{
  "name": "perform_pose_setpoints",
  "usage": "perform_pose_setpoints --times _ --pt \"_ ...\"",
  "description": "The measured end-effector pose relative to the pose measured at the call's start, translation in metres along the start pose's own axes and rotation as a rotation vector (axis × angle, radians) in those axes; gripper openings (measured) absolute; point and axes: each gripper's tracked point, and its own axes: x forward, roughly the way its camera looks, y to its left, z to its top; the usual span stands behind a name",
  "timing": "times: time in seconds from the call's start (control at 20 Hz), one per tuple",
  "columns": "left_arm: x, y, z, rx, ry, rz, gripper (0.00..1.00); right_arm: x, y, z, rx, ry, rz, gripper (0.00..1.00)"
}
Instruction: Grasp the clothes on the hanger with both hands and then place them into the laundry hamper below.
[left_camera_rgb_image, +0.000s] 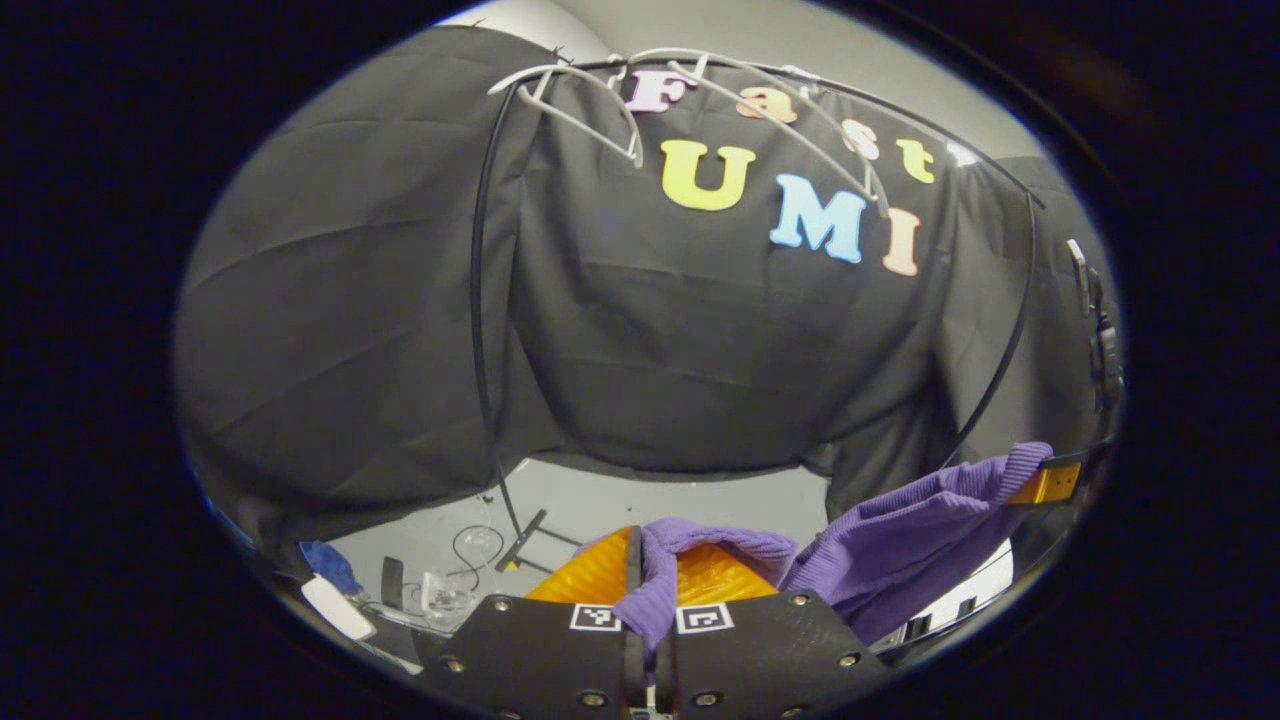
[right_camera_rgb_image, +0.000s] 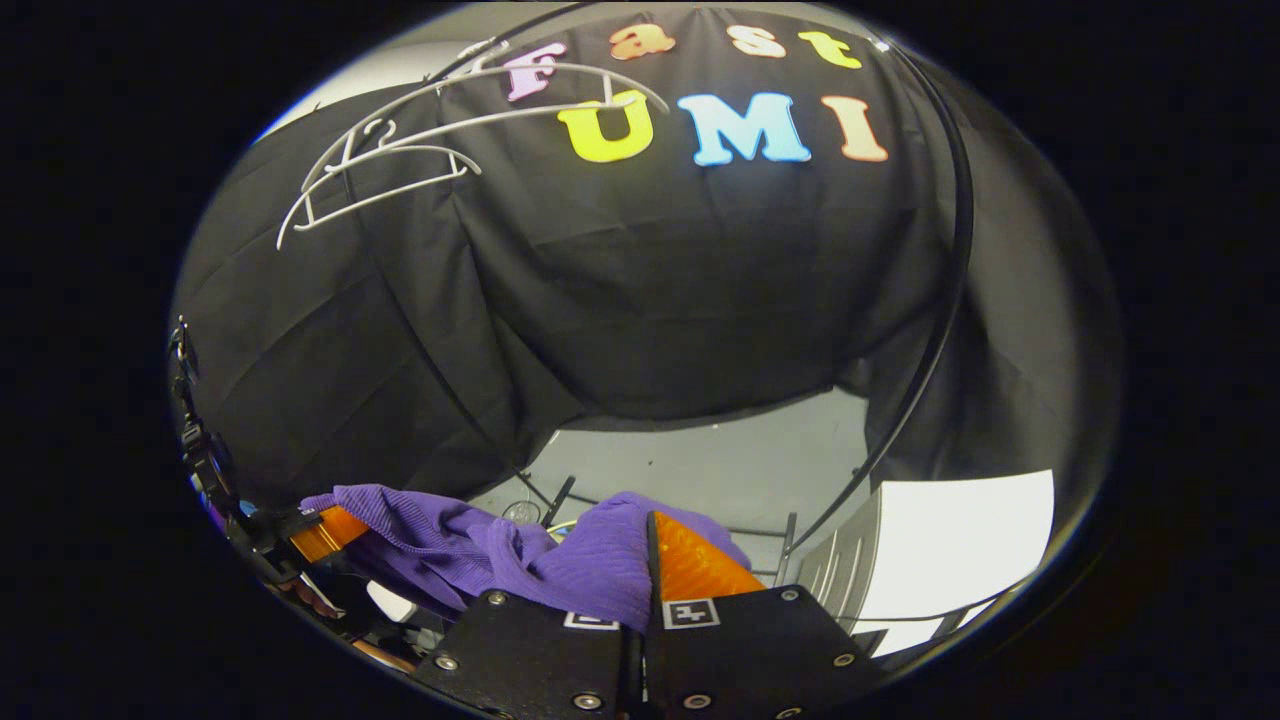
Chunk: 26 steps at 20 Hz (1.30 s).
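Left gripper (left_camera_rgb_image: 652, 585) is closed down on a fold of the purple ribbed knit garment (left_camera_rgb_image: 900, 545); the cloth bunches between both fingers and drapes over the near ends, jaws nearly together with only the fabric in the gap. From there the garment runs right and up to the right gripper (left_camera_rgb_image: 1050, 482), seen farther off at the right edge of the left gripper view, pinching the other end of the knit. In the right gripper view, the right gripper (right_camera_rgb_image: 645, 570) is likewise clamped on the purple garment (right_camera_rgb_image: 470, 545), the cloth covering the left finger and pressed against the other, no visible gap. The fabric sags to the left toward the left gripper (right_camera_rgb_image: 320, 532), which grips the far end near the left rim. So the garment is stretched between the two grippers, off the hangers, hanging low in front of the black cloth wall. White plastic hangers (left_camera_rgb_image: 590, 100) hang bare from the black rail (left_camera_rgb_image: 478, 300) overhead; same hangers (right_camera_rgb_image: 400, 160) sit top left in the right gripper view. Pale floor (left_camera_rgb_image: 650, 500) below with cables and small clutter at lower left. A white slatted hamper wall (right_camera_rgb_image: 850, 570) sits just right of the right gripper, below the garment level; can't tell how far under it.
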Motion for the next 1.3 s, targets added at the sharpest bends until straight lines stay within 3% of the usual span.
perform_pose_setpoints --times 0.05,0.1,0.15,0.25,0.35,0.4,0.45,0.5,0.9,1.3 --pt "0.006 0.003 -0.004 0.002 0.019 0.003 0.11 0.008 -0.003 -0.014 0.024 0.036 -0.011 0.02" --pt "0.010 0.004 -0.010 0.009 0.038 0.004 0.11 0.014 -0.005 -0.026 0.046 0.068 -0.019 0.03" --pt "0.015 0.005 -0.014 0.020 0.054 0.004 0.05 0.020 -0.009 -0.037 0.058 0.098 -0.034 0.02" --pt "0.025 0.006 -0.026 0.054 0.082 0.002 0.05 0.031 -0.012 -0.060 0.084 0.137 -0.052 0.03" --pt "0.041 0.006 -0.041 0.097 0.105 -0.009 0.11 0.045 -0.011 -0.082 0.136 0.169 -0.061 0.02" --pt "0.050 0.005 -0.049 0.111 0.120 -0.015 0.05 0.052 -0.011 -0.096 0.158 0.187 -0.068 0.02" --pt "0.057 0.006 -0.058 0.119 0.135 -0.022 0.11 0.060 -0.012 -0.106 0.176 0.200 -0.077 0.02" --pt "0.064 0.009 -0.067 0.122 0.150 -0.028 0.11 0.069 -0.016 -0.113 0.190 0.209 -0.086 0.02" --pt "0.104 0.011 -0.126 0.131 0.235 -0.045 0.11 0.112 -0.039 -0.146 0.286 0.226 -0.189 0.02" --pt "0.110 0.006 -0.129 0.140 0.258 -0.067 0.11 0.112 -0.027 -0.157 0.281 0.248 -0.185 0.03"
